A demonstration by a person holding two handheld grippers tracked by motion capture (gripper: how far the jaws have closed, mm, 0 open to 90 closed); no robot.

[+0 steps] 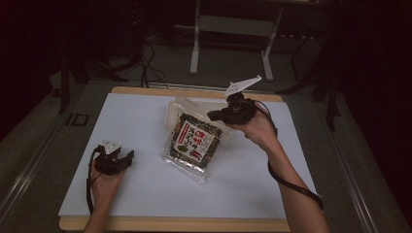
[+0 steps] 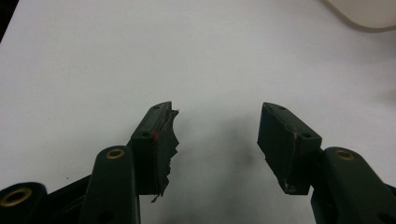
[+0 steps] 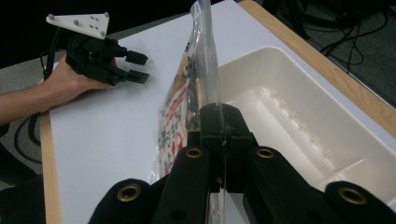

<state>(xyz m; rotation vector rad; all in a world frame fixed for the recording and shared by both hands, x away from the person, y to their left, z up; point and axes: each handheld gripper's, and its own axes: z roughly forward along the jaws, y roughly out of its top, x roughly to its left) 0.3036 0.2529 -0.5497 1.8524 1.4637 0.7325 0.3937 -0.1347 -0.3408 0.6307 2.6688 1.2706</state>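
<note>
A clear plastic snack bag [image 1: 194, 141] with dark pieces and a red-and-white label hangs tilted over the middle of the white tabletop [image 1: 141, 121]. Its lower corner is near or on the surface. My right gripper [image 1: 214, 115] is shut on the bag's clear upper edge. In the right gripper view the jaws [image 3: 223, 126] pinch the film of the bag [image 3: 187, 93], which stands edge-on ahead of them. My left gripper [image 1: 127, 158] rests at the front left with its jaws open and nothing between them [image 2: 217, 135]. It also appears far off as the left gripper [image 3: 139, 67].
A cream plastic tray [image 3: 280, 60] lies just behind the bag, partly hidden behind it in the high view [image 1: 171, 114]; its corner [image 2: 369, 14] shows at top right of the left gripper view. The table's wooden edge [image 1: 194, 224] runs along the front. Dark floor and frame legs lie beyond.
</note>
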